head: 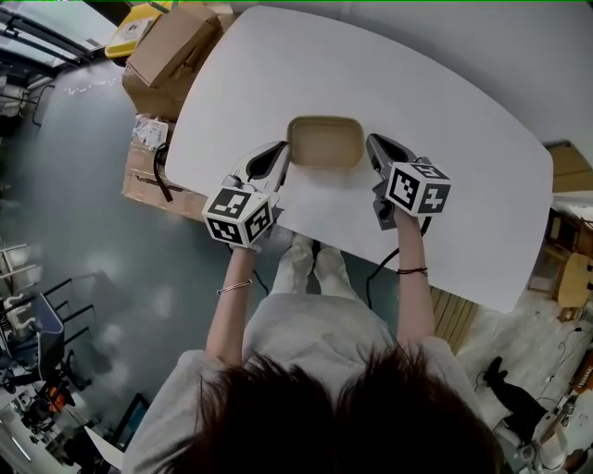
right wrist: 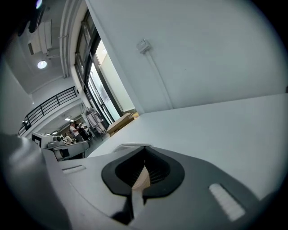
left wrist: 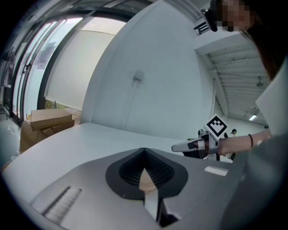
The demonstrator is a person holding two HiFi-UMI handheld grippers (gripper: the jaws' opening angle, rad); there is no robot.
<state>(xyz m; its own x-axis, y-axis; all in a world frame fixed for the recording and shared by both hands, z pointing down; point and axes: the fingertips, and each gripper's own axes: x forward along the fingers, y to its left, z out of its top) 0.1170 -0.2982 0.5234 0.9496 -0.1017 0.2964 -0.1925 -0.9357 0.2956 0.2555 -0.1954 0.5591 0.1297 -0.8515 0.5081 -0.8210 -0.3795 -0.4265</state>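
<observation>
A shallow tan tray [head: 324,142] with rounded corners is at the near middle of the white table [head: 463,120]. My left gripper [head: 280,155] is at the tray's left edge and my right gripper [head: 374,148] at its right edge. In the left gripper view the jaws are shut on a thin tan sliver of the tray's rim [left wrist: 145,180], and the right gripper [left wrist: 194,145] shows across the table. The right gripper view shows the same: jaws shut on a tan sliver of rim [right wrist: 142,179]. Whether the tray rests on the table or is lifted cannot be told.
Cardboard boxes [head: 169,51] are stacked on the floor past the table's left edge, with a yellow object [head: 134,26] behind them. More boxes [left wrist: 47,121] show in the left gripper view. A white wall bounds the table's far side. The person stands at the near edge.
</observation>
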